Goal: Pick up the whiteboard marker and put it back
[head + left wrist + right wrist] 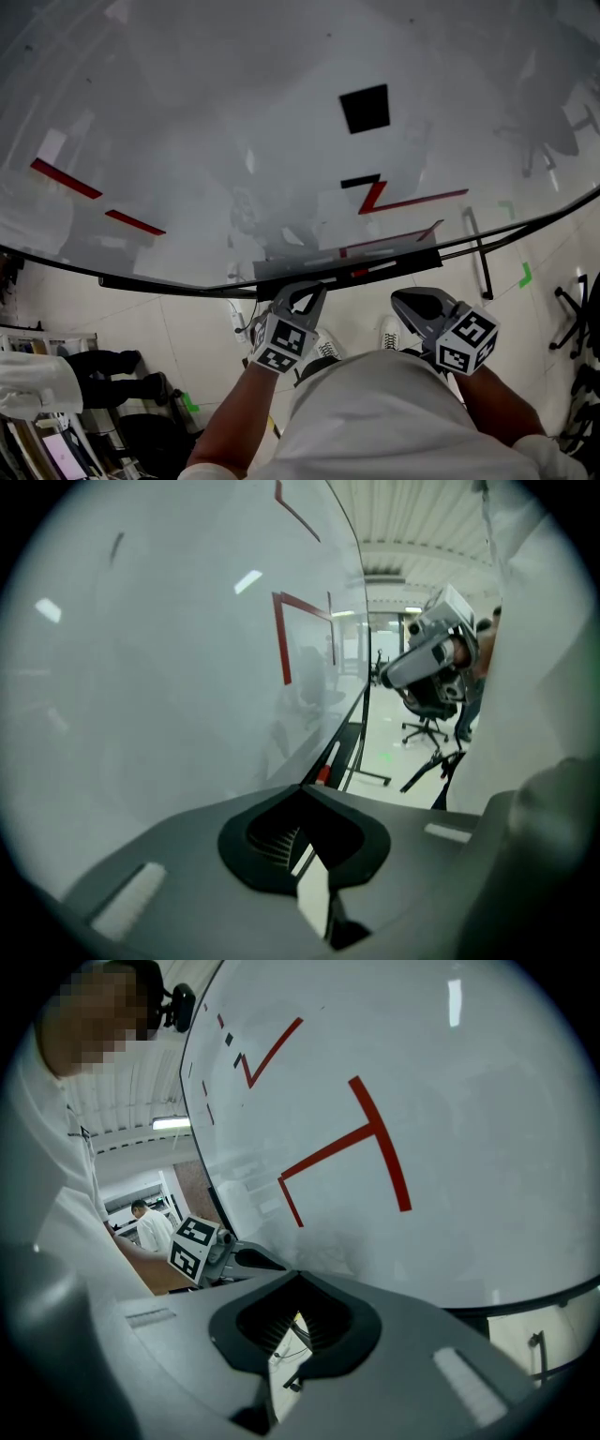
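Whiteboard marker (373, 271) lies flat on the tray (281, 272) under the whiteboard (234, 112). It has a white body and a red end, and neither claw touches it. One marker is visible.

Two claws are held low in front of the torso, with bare forearms coming up from the bottom edge. Left claw (305, 289) points up at the board, its tip just under the tray and left of the marker. Its jaws are closed tip to tip with nothing between them (302, 789). Right claw (405, 302) sits beside it, tilted to the left and a little lower, apart from the tray. Its jaws are also closed and empty (298, 1277).

On the board there is one black square (365, 108), two red dashes (66, 178) at the left and a red angled mark (375, 197) near the centre. One office chair (427, 700) stands on the floor behind.
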The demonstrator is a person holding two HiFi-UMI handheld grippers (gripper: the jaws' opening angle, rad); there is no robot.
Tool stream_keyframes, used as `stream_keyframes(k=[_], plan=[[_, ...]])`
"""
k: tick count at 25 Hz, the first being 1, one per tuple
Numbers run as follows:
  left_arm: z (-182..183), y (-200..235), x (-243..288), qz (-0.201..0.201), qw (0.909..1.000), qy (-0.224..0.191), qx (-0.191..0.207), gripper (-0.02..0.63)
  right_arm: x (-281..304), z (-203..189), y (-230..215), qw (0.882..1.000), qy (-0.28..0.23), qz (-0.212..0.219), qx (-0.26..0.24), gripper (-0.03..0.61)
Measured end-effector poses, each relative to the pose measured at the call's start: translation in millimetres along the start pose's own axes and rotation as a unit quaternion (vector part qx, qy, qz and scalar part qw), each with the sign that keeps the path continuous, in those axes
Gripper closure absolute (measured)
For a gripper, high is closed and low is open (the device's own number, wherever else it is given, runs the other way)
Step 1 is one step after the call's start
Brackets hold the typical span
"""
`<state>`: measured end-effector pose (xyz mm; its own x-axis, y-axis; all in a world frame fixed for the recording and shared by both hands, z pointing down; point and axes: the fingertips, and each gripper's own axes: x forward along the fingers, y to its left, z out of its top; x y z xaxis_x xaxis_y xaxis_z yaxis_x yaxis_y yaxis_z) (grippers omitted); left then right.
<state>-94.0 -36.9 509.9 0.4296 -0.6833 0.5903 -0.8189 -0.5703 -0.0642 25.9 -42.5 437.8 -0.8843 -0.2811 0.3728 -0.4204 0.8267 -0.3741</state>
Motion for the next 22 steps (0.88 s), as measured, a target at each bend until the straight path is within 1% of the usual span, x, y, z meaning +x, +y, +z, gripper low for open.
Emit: stream_keyframes(k=[1,3,4,5,6,11,14,16,18,22], plan=[[5.4,-0.3,-2.9,-0.006,0.9992,-0.025,-0.031,0.598,0.5,-0.1,-0.2,1.0,0.0,0.0,0.0,0.577],[14.9,-1.6,-10.0,-0.016,0.9932,-0.068,-0.093,0.598,1.9,0.0,-0.5,1.0,0.001,0.001,0.002,0.577],[18.1,-2.6,-13.2,-0.02,0.9898,-0.082,-0.115,0.598,2.4,0.1,-0.4,1.0,0.0,0.002,0.002,0.577],[20.7,-3.3,-15.9,-0.022,0.9872,-0.091,-0.129,0.598,2.7,0.2,-0.3,1.0,0.001,0.003,0.001,0.577],[23.4,-3.5,-18.2,-0.023,0.9854,-0.099,-0.136,0.598,2.8,0.1,-0.2,1.0,0.001,0.003,0.001,0.577],[42.1,-5.6,-29.8,-0.03,0.9792,-0.139,-0.145,0.598,3.5,-2.0,-1.6,1.0,0.004,0.005,0.004,0.577],[51.9,-8.2,-36.2,-0.044,0.9706,-0.159,-0.175,0.598,3.1,1.9,-2.1,1.0,0.003,0.004,0.002,0.577],[55.1,-11.2,-38.2,-0.057,0.9635,-0.167,-0.201,0.598,1.4,1.8,-3.7,1.0,0.002,0.001,0.005,0.577],[56.6,-13.2,-41.0,-0.064,0.9589,-0.173,-0.216,0.598,2.2,2.7,-4.3,1.0,0.001,0.002,0.006,0.577],[55.2,-18.4,-47.1,-0.065,0.9601,-0.171,-0.212,0.598,1.7,6.0,-4.4,1.0,-0.001,0.002,0.005,0.577]])
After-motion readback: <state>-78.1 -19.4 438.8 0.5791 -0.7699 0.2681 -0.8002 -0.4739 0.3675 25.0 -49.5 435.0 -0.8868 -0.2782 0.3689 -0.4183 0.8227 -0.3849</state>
